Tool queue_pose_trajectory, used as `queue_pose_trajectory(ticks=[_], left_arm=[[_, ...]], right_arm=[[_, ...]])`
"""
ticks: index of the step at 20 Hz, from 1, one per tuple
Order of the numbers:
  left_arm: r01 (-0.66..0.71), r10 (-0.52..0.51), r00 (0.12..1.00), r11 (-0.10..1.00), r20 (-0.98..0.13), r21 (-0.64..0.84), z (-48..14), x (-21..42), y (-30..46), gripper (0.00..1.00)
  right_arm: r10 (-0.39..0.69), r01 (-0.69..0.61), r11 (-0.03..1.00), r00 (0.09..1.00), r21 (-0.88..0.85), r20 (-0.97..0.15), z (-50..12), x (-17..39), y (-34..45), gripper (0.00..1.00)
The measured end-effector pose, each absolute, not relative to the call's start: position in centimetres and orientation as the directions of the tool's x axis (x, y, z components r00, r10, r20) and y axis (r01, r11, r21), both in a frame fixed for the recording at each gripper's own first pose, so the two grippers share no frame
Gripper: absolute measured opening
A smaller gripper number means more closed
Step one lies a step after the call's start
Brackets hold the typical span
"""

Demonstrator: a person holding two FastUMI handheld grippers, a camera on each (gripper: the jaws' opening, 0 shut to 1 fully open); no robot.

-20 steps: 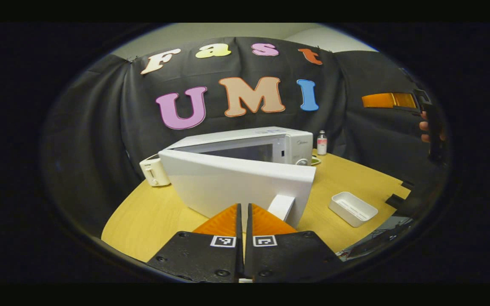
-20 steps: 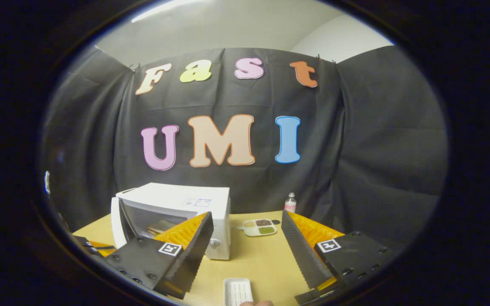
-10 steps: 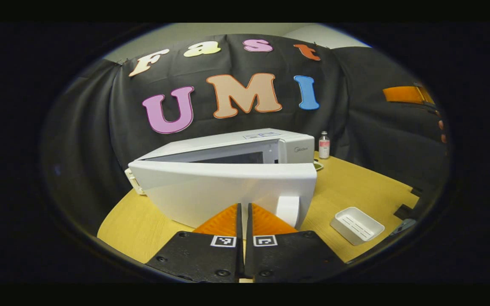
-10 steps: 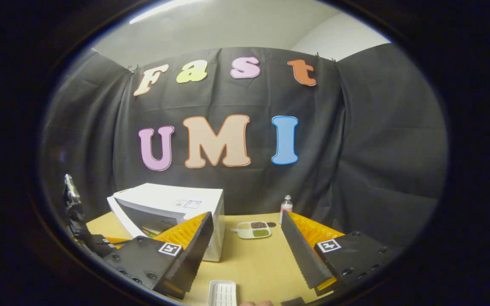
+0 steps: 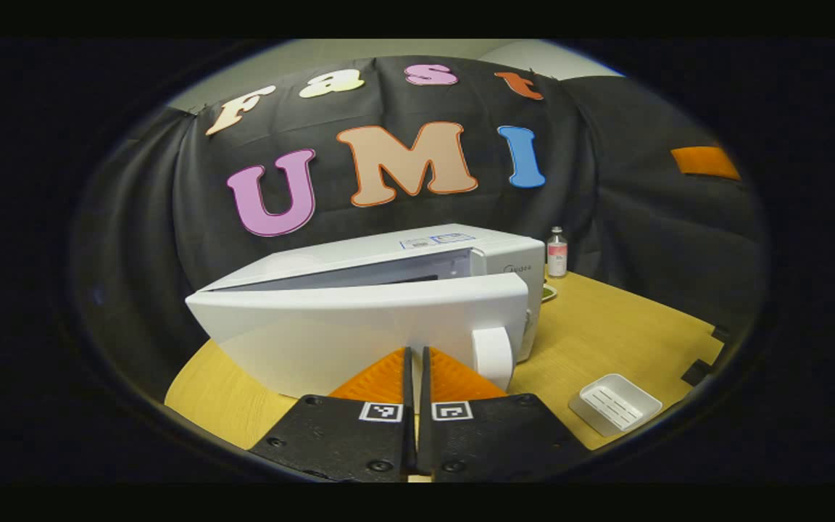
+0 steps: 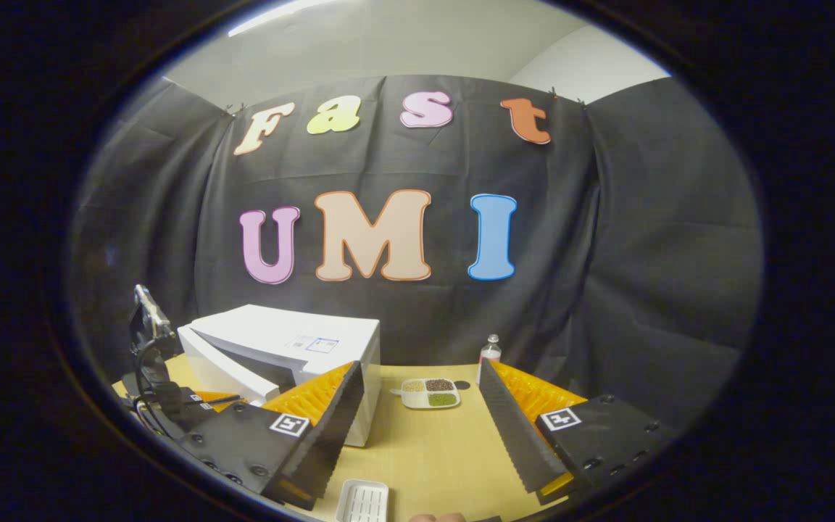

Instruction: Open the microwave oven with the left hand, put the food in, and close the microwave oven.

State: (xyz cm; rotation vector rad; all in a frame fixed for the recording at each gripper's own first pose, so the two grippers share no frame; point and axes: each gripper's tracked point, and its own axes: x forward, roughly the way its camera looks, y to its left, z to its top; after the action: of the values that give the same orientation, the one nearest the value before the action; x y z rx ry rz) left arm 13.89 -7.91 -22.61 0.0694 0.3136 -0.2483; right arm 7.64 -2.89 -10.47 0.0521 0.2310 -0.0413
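Observation:
The white microwave (image 5: 388, 250) stands on the wooden table, its door (image 5: 345, 326) swung almost flat against the body with a narrow gap along the top. My left gripper (image 5: 414, 351) is shut with nothing between its fingers, and its tips rest against the door's outer face, just left of the white handle (image 5: 493, 355). In the right gripper view the microwave (image 6: 294, 341) sits at the lower left, with the left gripper (image 6: 171, 399) in front of its door. My right gripper (image 6: 417, 370) hangs open and empty above the table. The door hides the inside.
A white empty tray (image 5: 615, 403) lies on the table (image 5: 606, 326) to the right of the microwave, near the front edge. A small bottle (image 6: 489, 351) and a divided dish of grains (image 6: 432, 392) stand at the back by the black cloth.
The door has swung from about half open to nearly closed, with my shut left gripper following it forward. The right gripper stays open and has barely moved.

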Motion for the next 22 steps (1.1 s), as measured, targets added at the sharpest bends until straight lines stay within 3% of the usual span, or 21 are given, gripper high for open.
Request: queue_pose_trajectory(ticks=[22], left_arm=[[0.186,-0.17,0.951,0.982,-0.26,0.04,-22.1,20.6,-8.1,0.0]], right_arm=[[-0.013,0.03,0.998,0.964,0.057,-0.266,-12.7,10.7,-3.3,0.92]])
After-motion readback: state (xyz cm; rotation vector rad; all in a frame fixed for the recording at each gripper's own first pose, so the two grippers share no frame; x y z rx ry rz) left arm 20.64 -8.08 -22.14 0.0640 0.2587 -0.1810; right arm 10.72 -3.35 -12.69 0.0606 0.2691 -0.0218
